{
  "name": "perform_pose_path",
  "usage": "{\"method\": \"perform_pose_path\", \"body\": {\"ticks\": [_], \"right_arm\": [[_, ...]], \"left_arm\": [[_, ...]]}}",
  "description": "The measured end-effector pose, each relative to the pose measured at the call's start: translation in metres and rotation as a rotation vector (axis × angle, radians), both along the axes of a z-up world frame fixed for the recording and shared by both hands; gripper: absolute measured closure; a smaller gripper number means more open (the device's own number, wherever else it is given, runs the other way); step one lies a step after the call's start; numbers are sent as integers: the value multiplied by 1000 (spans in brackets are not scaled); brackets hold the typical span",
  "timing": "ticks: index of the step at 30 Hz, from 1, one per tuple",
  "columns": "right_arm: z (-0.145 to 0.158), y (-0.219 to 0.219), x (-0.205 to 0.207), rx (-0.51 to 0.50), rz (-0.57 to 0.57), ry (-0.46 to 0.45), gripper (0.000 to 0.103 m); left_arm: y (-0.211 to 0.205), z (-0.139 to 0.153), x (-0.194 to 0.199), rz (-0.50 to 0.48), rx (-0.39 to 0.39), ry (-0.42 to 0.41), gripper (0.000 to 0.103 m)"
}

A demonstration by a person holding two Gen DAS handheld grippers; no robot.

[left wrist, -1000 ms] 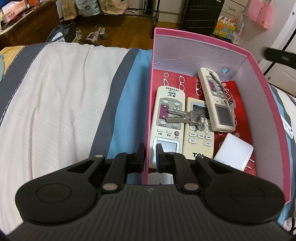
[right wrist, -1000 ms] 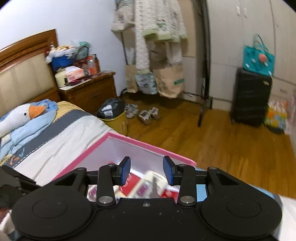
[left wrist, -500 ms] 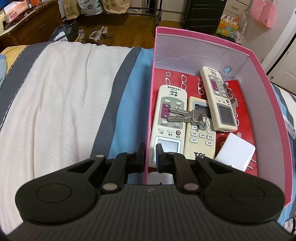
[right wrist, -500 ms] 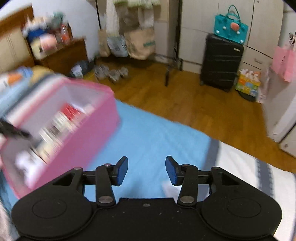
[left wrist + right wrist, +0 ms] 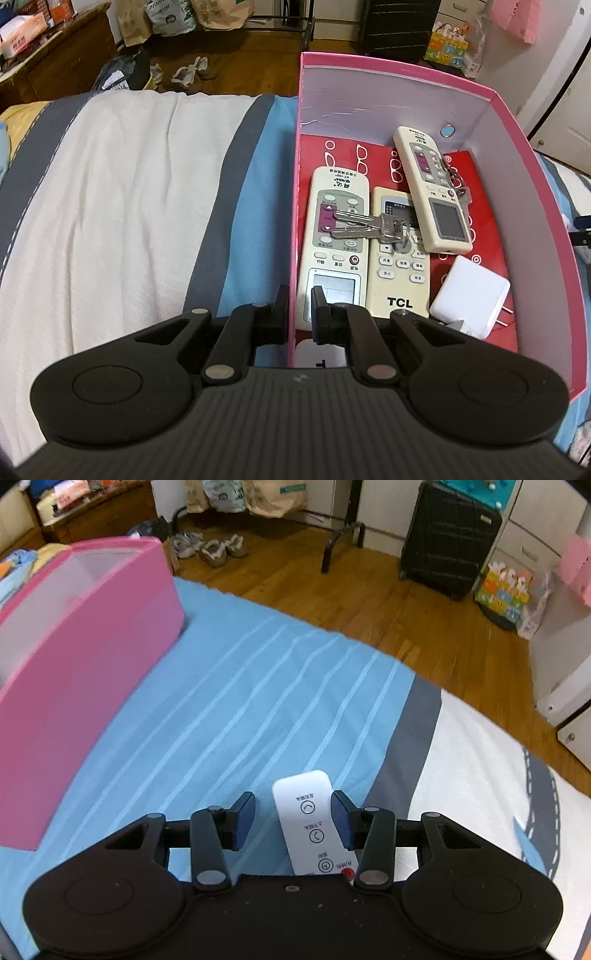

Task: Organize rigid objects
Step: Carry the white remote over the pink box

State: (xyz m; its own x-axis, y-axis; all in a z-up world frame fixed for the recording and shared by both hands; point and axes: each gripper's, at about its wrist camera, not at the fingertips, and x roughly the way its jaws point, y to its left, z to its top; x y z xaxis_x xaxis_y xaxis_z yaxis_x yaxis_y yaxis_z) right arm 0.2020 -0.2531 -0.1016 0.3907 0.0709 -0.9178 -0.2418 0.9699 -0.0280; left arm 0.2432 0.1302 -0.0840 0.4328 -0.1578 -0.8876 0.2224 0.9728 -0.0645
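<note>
In the left wrist view, the left gripper [image 5: 299, 308] is pinched on the near side wall of the pink box [image 5: 532, 155], one finger outside and one inside. The box sits on the bed [image 5: 110, 206]. Inside it I count three remotes. One cream remote [image 5: 334, 240] lies on the left. One remote marked TCL [image 5: 400, 266] lies right beside it. One slanted remote [image 5: 432, 188] lies partly on top of the TCL one. One bunch of keys [image 5: 365, 226] rests across the two side-by-side remotes. More keys [image 5: 458, 184] peek out beside the slanted remote. One white plug [image 5: 469, 297] lies in the near right part of the box.

In the right wrist view, the right gripper [image 5: 293, 821] has its fingers apart. One small white remote [image 5: 312, 823] lies on the blue striped bedspread [image 5: 240, 686] between them. The right finger looks very close to its edge, and the left finger is clear of it. The pink box is off to the left. One black suitcase [image 5: 447, 535] stands on the wooden floor [image 5: 388, 602].
</note>
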Motion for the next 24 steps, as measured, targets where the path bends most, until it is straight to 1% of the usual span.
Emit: {"method": "perform_pose_path", "body": {"ticks": [5, 6, 8, 12, 14, 15, 16, 17, 20, 21, 24], "right_arm": [[-7, 8, -8, -89, 35, -19, 43], [-8, 10, -9, -108, 27, -22, 38], [-6, 6, -9, -96, 13, -25, 36], [-6, -8, -7, -21, -79, 7, 33], [-7, -10, -8, 6, -107, 13, 33], [-7, -9, -10, 21, -110, 14, 40], [-7, -10, -11, 35, -111, 12, 54], [-4, -9, -13, 44, -113, 7, 56], [2, -4, -18, 45, -122, -26, 57], [7, 0, -21, 39, -119, -52, 57], [30, 24, -37, 21, -53, -149, 57]], "left_arm": [[-1, 1, 0, 8, 5, -4, 94], [-1, 1, 1, 13, 4, -2, 94], [-2, 1, 1, 17, 5, -1, 94], [-1, 1, 2, 27, -1, 3, 94], [0, 2, 2, 27, -2, 3, 94], [0, 2, 2, 27, -1, 3, 94], [0, 2, 3, 27, -1, 3, 94], [0, 2, 2, 28, -2, 4, 94], [2, 1, 3, 31, -6, 6, 94], [2, 2, 3, 33, -7, 6, 94], [3, 2, 3, 49, -17, 7, 94]]}}
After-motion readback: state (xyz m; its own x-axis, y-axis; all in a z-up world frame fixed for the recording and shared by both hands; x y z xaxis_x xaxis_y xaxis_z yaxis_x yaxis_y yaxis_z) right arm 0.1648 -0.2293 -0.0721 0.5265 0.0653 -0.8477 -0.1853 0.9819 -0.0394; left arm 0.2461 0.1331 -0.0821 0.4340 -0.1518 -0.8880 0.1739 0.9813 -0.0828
